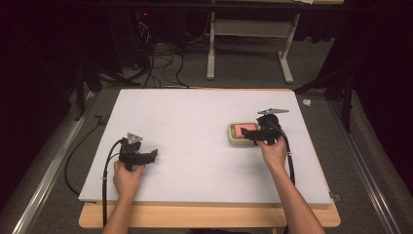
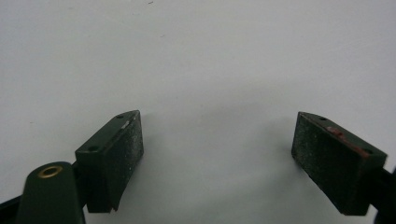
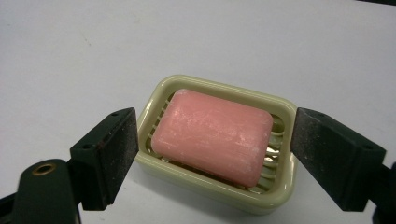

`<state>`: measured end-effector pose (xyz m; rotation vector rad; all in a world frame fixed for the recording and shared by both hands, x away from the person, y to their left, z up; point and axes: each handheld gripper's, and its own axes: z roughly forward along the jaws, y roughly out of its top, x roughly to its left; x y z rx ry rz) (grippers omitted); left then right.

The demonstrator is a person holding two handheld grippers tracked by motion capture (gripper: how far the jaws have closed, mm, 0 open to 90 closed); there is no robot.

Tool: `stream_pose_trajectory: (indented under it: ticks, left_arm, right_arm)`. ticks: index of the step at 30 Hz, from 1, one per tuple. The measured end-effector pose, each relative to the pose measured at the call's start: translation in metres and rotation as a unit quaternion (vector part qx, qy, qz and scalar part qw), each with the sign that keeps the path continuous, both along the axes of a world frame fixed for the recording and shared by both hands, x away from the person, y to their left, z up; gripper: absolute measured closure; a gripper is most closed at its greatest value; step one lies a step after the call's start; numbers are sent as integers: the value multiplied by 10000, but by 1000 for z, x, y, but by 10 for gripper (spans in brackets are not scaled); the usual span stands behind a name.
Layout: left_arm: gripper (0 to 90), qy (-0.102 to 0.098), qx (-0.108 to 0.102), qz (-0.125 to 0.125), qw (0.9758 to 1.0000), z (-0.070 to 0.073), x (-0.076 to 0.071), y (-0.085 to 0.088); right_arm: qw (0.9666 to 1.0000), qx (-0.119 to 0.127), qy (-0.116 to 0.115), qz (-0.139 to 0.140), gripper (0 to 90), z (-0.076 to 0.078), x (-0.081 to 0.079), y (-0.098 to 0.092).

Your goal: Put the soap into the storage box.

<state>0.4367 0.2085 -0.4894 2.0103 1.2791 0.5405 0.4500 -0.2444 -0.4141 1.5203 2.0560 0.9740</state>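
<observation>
your right hand-held gripper (image 3: 212, 154) stood wide open, its jaws straddling the soap dish (image 3: 219, 189) at frame centre; the pink soap (image 3: 212, 135) lay lengthwise between them. your left hand-held gripper (image 2: 217, 154), also wide, held nothing.

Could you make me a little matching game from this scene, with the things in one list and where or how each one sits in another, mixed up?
Things:
1. pink soap bar
2. soap dish
3. left tongs
4. right tongs

Places or states:
A. open over bare white table, nothing between the jaws
B. lying on the slatted tray inside the dish
C. open, one jaw on each side of the dish
D. pale green, standing on the table's right half

Pairs: 1-B, 2-D, 3-A, 4-C
</observation>
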Motion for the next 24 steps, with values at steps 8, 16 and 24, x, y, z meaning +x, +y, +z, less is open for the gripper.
stream_pose_trajectory:
  ticks: [8, 16, 24]
  left_arm:
    - [171, -1, 0, 0, 10000, 0, 0, 0]
    - [171, -1, -1, 0, 10000, 0, 0, 0]
    - [171, 0, 0, 0, 10000, 0, 0, 0]
  right_arm:
    - [10000, 30, -87, 0, 168, 5, -5, -5]
    - [9998, 83, -191, 3, 172, 10, -11, -11]
    - [9995, 139, -279, -13, 176, 16, -17, -17]
